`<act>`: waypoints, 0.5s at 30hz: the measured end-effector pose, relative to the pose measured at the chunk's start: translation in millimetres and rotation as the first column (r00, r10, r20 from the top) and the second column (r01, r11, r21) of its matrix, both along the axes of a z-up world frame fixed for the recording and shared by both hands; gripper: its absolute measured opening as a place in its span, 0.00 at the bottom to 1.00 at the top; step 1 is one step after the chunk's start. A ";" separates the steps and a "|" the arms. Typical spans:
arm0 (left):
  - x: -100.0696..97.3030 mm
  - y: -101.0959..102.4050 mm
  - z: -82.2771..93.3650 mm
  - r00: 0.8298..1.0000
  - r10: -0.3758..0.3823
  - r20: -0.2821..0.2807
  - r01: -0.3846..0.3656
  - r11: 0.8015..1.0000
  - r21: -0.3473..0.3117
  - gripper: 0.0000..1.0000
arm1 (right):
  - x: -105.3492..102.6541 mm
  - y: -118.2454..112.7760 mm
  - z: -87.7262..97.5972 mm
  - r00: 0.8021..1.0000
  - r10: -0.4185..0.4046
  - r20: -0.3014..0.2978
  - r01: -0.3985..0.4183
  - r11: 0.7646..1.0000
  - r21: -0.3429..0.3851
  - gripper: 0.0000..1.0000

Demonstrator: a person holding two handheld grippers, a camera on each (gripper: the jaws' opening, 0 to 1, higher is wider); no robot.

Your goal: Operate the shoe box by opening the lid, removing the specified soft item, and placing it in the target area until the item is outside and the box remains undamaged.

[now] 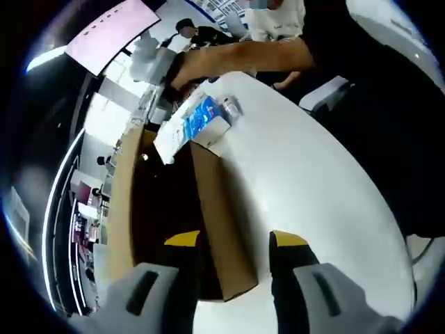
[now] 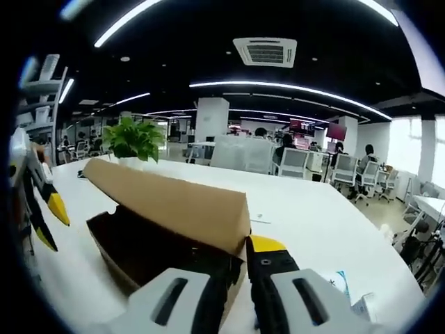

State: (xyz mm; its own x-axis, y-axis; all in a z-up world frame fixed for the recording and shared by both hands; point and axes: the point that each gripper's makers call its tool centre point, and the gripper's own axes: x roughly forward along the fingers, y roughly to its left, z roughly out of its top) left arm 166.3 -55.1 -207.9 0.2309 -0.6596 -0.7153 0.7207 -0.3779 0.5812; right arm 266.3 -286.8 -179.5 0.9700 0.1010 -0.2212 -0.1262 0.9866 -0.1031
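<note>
An open brown cardboard shoe box [image 1: 215, 209] lies on the white table [image 1: 313, 181], its inside dark. My left gripper [image 1: 235, 240] is open, its yellow-tipped jaws standing on either side of the box's near side wall. At the far end a blue and white soft pack [image 1: 198, 122] rests against the box's edge, beside my right gripper [image 1: 156, 66]. In the right gripper view the box lid [image 2: 174, 198] slopes up, and my right gripper [image 2: 238, 261] is shut on its near corner. The pack [image 2: 341, 282] lies to the lower right. The left gripper [image 2: 50, 223] shows at the left edge.
A person's arm [image 1: 243, 59] reaches over the far end of the box. A potted plant [image 2: 133, 139] stands behind the box. Office chairs [image 2: 299, 161] and desks lie beyond the table [image 2: 313, 223], where several people sit.
</note>
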 end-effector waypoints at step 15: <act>84.7 -33.2 64.6 0.961 0.269 0.061 -0.265 0.962 -0.061 0.48 | -2.5 3.5 -1.7 0.997 0.059 0.046 -0.061 0.997 0.036 0.10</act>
State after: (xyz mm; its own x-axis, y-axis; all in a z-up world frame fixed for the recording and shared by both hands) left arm 251.0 -88.3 -143.3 0.4509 -0.6026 -0.6584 0.7493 -0.1453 0.6462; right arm 263.8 -283.3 -181.2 0.9708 0.1668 -0.1723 -0.1814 0.9807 -0.0727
